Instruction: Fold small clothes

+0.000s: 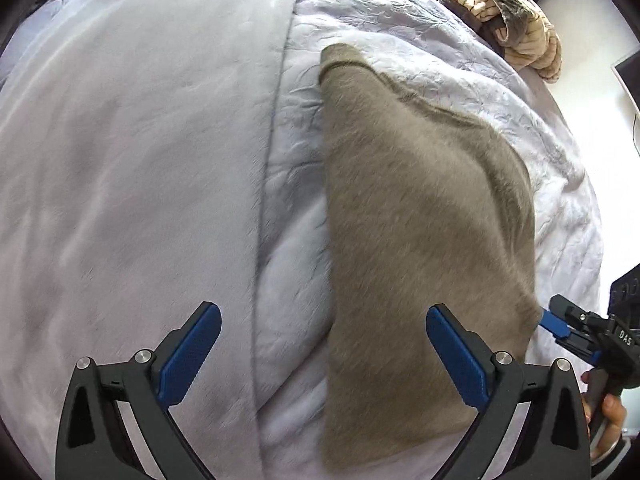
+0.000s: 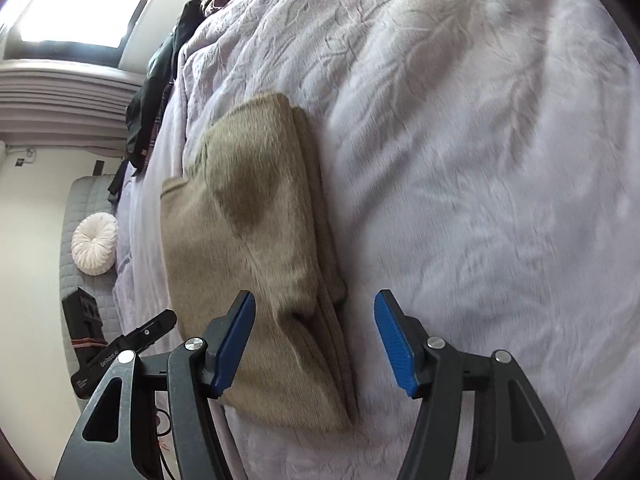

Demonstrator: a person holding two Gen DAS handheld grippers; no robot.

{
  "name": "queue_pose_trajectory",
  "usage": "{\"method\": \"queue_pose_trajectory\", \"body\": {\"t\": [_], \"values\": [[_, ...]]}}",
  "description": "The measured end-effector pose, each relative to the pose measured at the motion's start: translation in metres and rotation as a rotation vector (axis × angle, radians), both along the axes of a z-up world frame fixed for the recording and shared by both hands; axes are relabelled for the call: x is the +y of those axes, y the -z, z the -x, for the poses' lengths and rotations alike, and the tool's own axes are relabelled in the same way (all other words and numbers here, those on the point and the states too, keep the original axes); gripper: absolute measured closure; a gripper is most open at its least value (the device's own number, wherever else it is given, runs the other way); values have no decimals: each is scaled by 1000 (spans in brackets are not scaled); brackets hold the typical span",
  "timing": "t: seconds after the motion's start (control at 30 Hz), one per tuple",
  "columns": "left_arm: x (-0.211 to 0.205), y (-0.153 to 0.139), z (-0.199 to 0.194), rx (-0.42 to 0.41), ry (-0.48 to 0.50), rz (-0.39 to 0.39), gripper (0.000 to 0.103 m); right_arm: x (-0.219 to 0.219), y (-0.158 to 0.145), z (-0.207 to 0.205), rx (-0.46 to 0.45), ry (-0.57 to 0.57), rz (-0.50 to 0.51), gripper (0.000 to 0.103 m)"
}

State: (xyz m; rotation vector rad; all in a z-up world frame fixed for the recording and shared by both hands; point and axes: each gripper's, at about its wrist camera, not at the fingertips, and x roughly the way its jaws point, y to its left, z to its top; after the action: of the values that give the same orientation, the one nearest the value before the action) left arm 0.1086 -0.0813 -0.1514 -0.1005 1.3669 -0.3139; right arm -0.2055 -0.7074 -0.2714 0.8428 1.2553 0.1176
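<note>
A pale lilac bedspread with an embossed leaf pattern [image 1: 460, 76] covers the bed, with a smoother lilac blanket [image 1: 132, 152] lying over its left part and a heap of striped beige and brown clothes [image 1: 508, 12] at the far edge. The folded taupe fuzzy garment [image 1: 424, 216] lies flat on the bedspread in stacked layers — its edges show as a pile in the right wrist view. The left gripper [image 1: 324, 344] hovers spread wide above the garment's near left edge, holding nothing, and the right gripper [image 2: 316, 340] — also spread, empty — straddles the garment's layered near corner.
</note>
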Motion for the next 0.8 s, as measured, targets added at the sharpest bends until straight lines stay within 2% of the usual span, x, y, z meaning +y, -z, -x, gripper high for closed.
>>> {"method": "queue_pose_trajectory", "body": {"t": [0.2, 0.4, 0.63, 0.8], "values": [[-21, 11, -17, 7, 9, 26, 0, 6, 15, -24, 10, -52, -27, 36], [-33, 25, -22, 32, 29, 57, 0, 10, 39, -38, 29, -83, -99, 35], [-40, 34, -26, 39, 35, 93, 0, 16, 46, -52, 27, -151, -190, 30], [-43, 39, -30, 46, 35, 117, 0, 30, 44, -57, 26, -211, -188, 30]]}}
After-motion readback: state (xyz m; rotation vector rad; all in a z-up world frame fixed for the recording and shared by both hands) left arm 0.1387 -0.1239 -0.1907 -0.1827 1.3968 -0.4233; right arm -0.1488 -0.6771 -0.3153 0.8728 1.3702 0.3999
